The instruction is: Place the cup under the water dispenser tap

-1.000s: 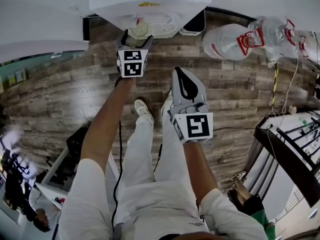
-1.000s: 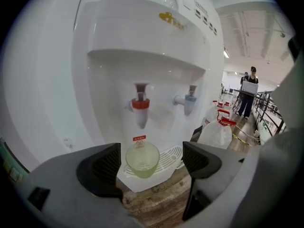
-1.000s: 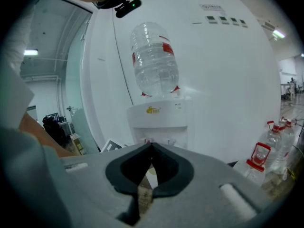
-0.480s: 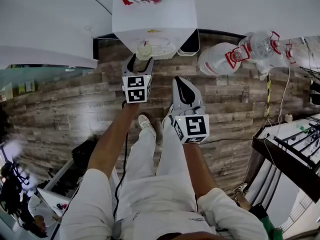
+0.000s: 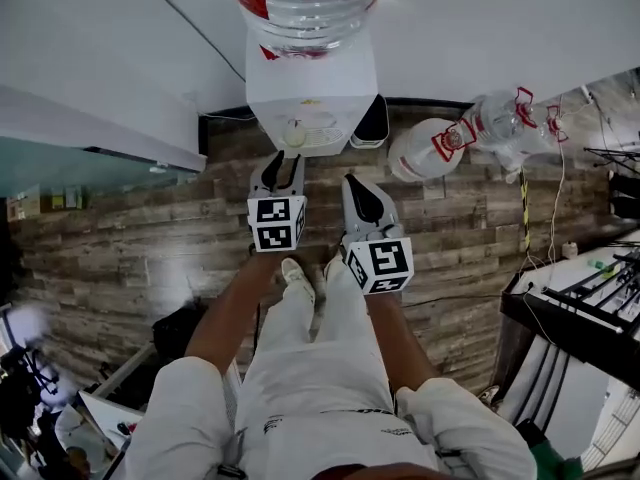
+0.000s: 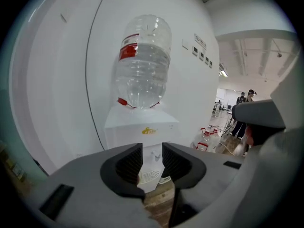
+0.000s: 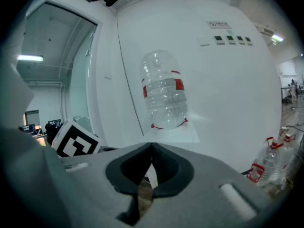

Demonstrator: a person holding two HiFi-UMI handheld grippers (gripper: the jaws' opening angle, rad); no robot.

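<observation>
A white water dispenser [image 5: 310,88] with a clear inverted bottle [image 5: 305,3] stands against the white wall. A small pale cup [image 5: 293,134] sits on its drip tray [image 5: 325,128] under the taps. My left gripper [image 5: 283,166] hangs in the air short of the cup, apart from it; its jaws are closing with a gap and nothing between them, as the left gripper view [image 6: 152,161] shows. My right gripper [image 5: 362,190] is beside it, shut and empty, its jaws meeting in the right gripper view [image 7: 151,167]. Both gripper views face the dispenser [image 6: 142,127] and bottle [image 7: 164,91].
Two spare water bottles [image 5: 435,146] [image 5: 510,118] lie on the wooden floor right of the dispenser. A black object [image 5: 373,126] stands against the dispenser's right side. A dark rack [image 5: 580,313] is at the far right. People [image 6: 244,99] stand far off down the hall.
The left gripper had its jaws wide around the cup at the tray; it has drawn back and up, its jaws narrower, and the cup stays on the tray. Both grippers rose.
</observation>
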